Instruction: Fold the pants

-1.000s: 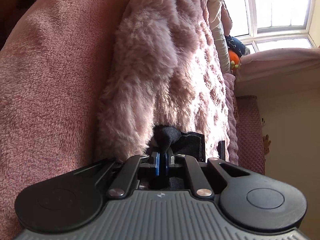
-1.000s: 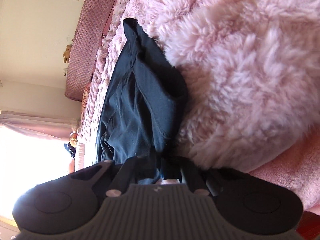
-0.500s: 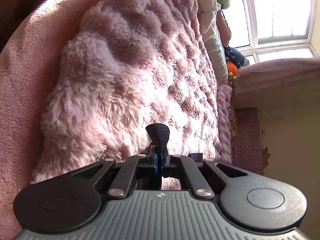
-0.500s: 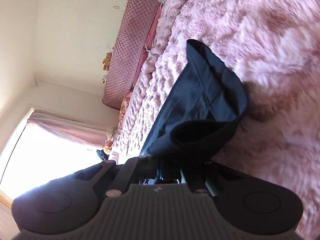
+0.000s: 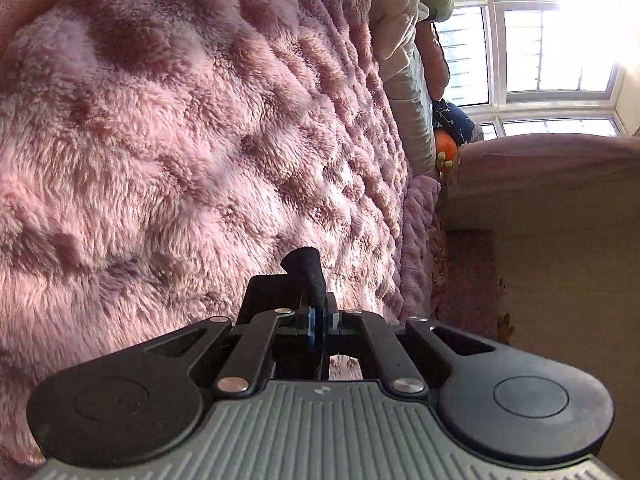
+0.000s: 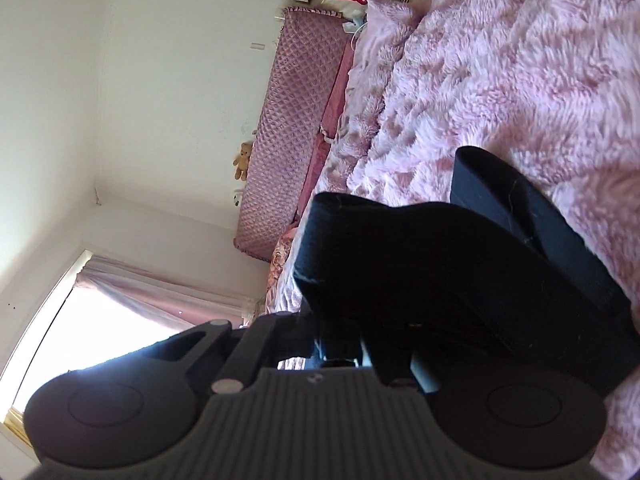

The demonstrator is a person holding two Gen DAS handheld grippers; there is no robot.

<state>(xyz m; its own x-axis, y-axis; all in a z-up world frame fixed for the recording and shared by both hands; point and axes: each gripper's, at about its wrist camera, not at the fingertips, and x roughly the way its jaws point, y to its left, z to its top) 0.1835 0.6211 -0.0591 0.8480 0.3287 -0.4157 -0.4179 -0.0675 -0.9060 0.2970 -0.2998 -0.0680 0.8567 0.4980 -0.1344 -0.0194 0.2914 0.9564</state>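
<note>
So both claws have a bit of the black pants right now. The left claw (image 5: 316,320) has its blue pads pressed together on a small tab of the pants (image 5: 304,272), which pokes out just past the tips, and more dark cloth sits just to the left of it. Everything behind that is the fluffy pink blanket (image 5: 180,140) on the bed, with a sunny window (image 5: 540,40) off to the right and an orange plush toy (image 5: 445,147) near it.

Over on the right claw (image 6: 340,350), the pants (image 6: 440,276) are bunched in a thick fold draped across the tips, held up above the pink blanket (image 6: 520,60). Its fingers are buried under the cloth, so they look clamped on it, but I can't see the pads themselves. A quilted pink headboard (image 6: 292,128) and a small teddy bear (image 6: 243,160) sit against the cream wall.
</note>
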